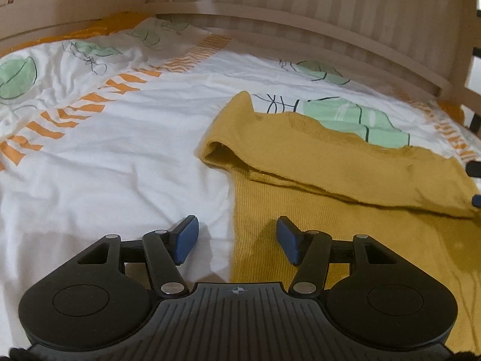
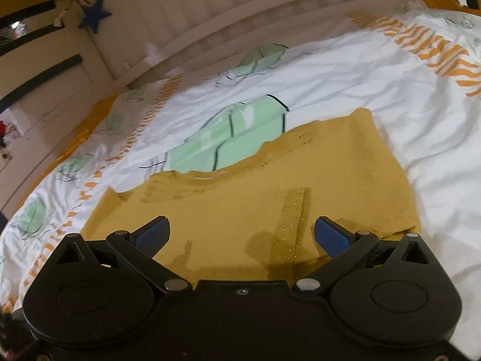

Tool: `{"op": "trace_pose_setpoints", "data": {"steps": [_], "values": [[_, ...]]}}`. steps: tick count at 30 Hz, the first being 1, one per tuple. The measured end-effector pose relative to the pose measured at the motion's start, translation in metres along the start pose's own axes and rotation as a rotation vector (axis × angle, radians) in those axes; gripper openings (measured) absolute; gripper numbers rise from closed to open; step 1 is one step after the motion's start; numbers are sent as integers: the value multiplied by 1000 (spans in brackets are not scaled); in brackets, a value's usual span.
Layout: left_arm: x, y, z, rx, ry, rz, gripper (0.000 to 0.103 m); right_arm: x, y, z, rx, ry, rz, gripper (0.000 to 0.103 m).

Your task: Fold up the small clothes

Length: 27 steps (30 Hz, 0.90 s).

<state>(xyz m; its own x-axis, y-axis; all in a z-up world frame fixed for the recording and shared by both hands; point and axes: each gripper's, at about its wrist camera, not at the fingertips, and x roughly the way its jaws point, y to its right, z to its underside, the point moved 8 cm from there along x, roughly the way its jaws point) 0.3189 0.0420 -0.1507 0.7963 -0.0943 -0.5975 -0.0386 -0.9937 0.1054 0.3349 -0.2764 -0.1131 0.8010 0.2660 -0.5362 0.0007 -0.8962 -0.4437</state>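
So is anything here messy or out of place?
Only mildly: the mustard garment lies half-folded, one flap doubled over unevenly, on a wrinkled bedsheet. No spill or damage shows.

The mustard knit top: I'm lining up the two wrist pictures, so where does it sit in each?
Left wrist: mustard knit top fills the right half, a flap folded across it.
Right wrist: the top lies centre, beneath the open fingers.
Shared landmark: the green print on the bedsheet just beyond its far edge.

Mustard-yellow knit garment [image 1: 345, 180], ribbed, partly folded, lying flat on the bed
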Motion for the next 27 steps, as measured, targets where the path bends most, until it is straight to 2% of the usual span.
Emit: {"op": "trace_pose_setpoints", "data": {"steps": [1,3,5,9,10,11,12,16,21,24,27], "values": [[0,1,0,7,0,-5,57,3,1,0,7,-7,5,102],[0,1,0,2,1,-1,57,8,5,1,23,-20,22,94],[0,1,1,-14,2,11,57,11,8,2,36,-31,43,75],[1,0,1,-20,4,15,57,15,11,2,27,-53,81,56],[1,-1,1,-17,4,13,57,15,11,2,23,-58,81,45],[1,-1,1,-15,4,11,57,16,10,2,22,-63,83,25],[1,-1,1,-13,4,10,57,16,9,2,24,-67,83,17],[1,-2,1,-12,4,9,57,9,-6,-6,-12,-49,56,13],[1,-2,1,-12,3,9,57,-18,-29,-42,-77,29,28,13],[1,-2,1,-14,4,11,57,-29,-23,-66,-92,60,68,13],[1,-2,1,-11,3,9,57,-29,-5,-75,-99,59,130,13]]}}
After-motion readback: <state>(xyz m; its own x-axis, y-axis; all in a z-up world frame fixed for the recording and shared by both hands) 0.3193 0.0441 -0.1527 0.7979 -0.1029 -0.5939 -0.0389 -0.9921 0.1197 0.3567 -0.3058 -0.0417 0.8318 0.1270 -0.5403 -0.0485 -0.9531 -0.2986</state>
